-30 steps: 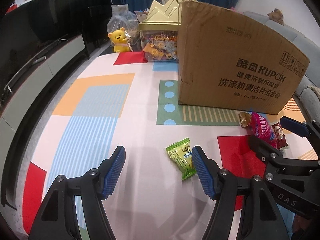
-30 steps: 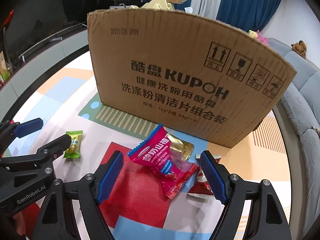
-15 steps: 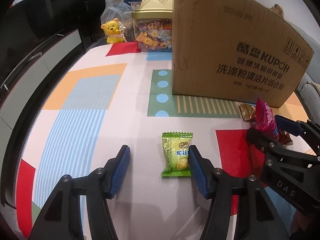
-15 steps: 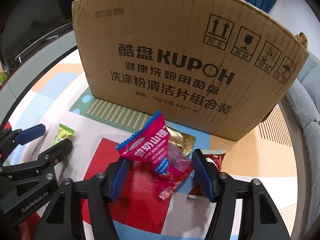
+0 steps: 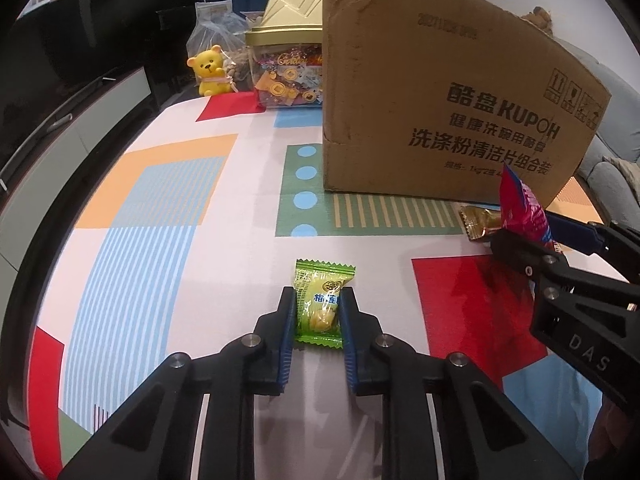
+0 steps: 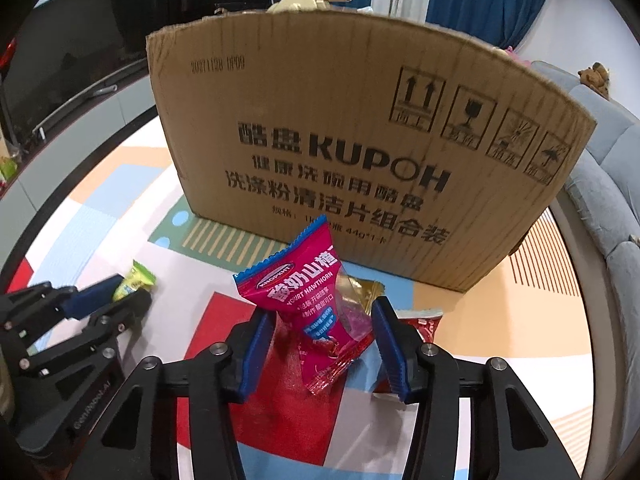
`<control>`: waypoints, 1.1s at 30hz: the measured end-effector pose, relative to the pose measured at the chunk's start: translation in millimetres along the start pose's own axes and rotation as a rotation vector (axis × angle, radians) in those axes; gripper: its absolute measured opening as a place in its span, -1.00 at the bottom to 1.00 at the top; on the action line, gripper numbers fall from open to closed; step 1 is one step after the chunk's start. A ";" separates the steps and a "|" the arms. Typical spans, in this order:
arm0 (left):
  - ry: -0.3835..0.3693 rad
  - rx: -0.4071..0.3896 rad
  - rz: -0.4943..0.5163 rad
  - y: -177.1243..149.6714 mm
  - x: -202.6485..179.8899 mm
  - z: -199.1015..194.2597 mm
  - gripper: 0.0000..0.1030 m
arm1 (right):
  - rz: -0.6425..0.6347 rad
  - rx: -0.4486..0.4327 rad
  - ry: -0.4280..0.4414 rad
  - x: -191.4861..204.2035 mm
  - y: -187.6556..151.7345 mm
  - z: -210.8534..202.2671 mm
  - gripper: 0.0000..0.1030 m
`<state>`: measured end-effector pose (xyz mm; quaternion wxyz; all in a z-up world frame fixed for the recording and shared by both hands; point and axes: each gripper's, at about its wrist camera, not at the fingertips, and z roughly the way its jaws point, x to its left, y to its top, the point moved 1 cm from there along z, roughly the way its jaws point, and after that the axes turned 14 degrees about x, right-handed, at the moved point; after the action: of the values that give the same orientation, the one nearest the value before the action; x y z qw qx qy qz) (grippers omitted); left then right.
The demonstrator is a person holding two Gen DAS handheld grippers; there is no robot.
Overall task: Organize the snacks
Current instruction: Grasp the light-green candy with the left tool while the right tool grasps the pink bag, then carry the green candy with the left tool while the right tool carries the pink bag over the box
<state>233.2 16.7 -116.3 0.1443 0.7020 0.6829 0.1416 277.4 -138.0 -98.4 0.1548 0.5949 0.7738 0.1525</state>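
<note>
A small green candy packet [image 5: 322,304] lies on the patterned tablecloth [image 5: 160,240]. My left gripper [image 5: 317,294] is closing, and its blue pads press both sides of the packet. In the right wrist view a pink hawthorn snack packet [image 6: 304,284] stands tilted up between the pads of my right gripper [image 6: 323,312]. Those jaws are closing too and squeeze the packet's lower half. A gold wrapper [image 6: 360,286] and a red packet [image 6: 424,320] lie just behind it. The tall cardboard box [image 6: 360,120] stands right beyond both grippers.
A gold-lidded candy jar [image 5: 288,60], a yellow bear figure [image 5: 210,70] and a clear plastic bag [image 5: 216,28] sit at the table's far end, left of the box. A dark cabinet [image 5: 80,80] runs along the left and a grey sofa [image 6: 608,200] along the right.
Both grippers' jaws have narrowed. The left one went from wide beside the green candy to pressing on it. The right one closed on the pink packet, which now stands more upright.
</note>
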 end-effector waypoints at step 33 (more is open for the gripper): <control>-0.019 -0.121 0.033 10.2 -13.4 -63.5 -0.58 | 0.071 -0.062 0.035 -10.7 -12.9 -68.1 -0.01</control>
<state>217.0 3.7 -54.0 0.1905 0.7044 0.6601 0.1783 240.0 -155.0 -41.6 0.1539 0.6140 0.7499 0.1921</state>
